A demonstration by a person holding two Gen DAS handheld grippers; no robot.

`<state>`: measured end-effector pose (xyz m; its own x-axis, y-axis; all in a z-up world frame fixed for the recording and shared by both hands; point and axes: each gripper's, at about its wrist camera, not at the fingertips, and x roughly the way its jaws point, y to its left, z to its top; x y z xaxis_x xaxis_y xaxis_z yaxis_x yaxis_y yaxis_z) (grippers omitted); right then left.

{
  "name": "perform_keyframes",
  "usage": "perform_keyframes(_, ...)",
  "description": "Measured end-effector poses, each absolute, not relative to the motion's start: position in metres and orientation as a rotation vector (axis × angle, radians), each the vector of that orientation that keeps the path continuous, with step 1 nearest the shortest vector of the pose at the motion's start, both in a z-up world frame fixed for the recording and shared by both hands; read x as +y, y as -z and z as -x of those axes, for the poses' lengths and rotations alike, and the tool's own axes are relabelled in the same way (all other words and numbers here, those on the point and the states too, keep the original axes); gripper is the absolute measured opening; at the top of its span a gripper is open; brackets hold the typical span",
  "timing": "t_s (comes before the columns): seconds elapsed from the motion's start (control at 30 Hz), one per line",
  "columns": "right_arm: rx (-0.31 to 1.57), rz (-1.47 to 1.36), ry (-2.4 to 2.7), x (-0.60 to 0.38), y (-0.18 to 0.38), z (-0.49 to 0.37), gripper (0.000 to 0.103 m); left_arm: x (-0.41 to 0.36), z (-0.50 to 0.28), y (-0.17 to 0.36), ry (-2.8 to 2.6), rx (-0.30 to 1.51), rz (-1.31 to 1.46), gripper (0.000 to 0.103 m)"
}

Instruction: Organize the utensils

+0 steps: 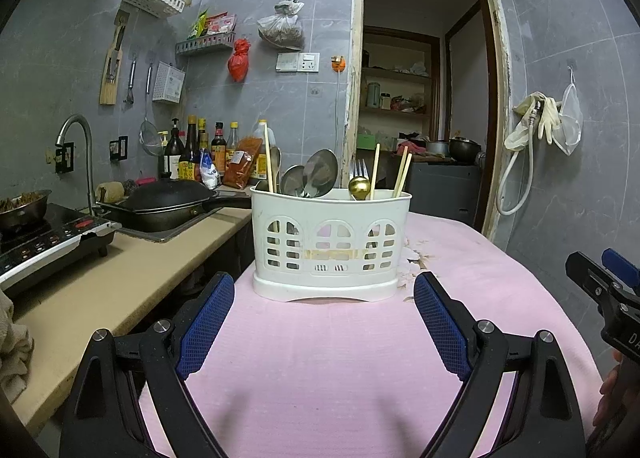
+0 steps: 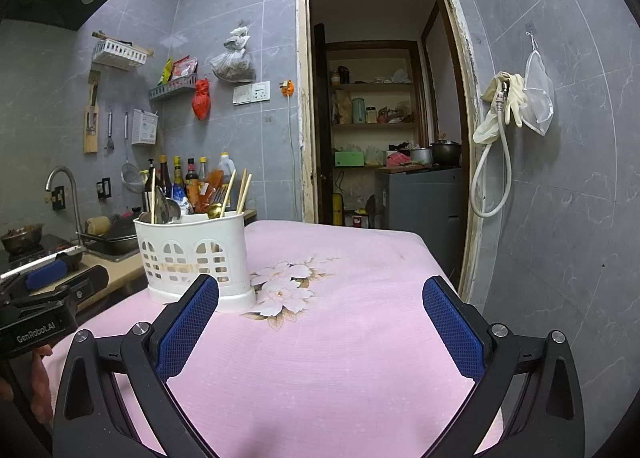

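A white plastic utensil caddy stands on the pink tablecloth, straight ahead of my left gripper, which is open and empty just short of it. The caddy holds steel spoons, a fork, a gold spoon and several wooden chopsticks. In the right wrist view the caddy stands left of centre. My right gripper is open and empty over the cloth, to the caddy's right. The left gripper's body shows at the left edge.
A beige counter runs on the left with an induction hob, a black wok in the sink, a tap and sauce bottles. An open doorway lies behind the table. A hose and gloves hang on the right wall.
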<state>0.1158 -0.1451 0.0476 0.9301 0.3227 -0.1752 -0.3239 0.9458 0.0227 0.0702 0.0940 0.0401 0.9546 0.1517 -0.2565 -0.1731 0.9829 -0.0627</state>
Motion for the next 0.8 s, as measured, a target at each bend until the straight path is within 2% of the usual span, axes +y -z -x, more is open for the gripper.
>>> perform_keyframes(0.8,0.181,0.006,-0.331,-0.1442,-0.0468,-0.1149,0.103,0.0937,-0.0721,-0.0370,-0.163,0.257,0.087,0.088)
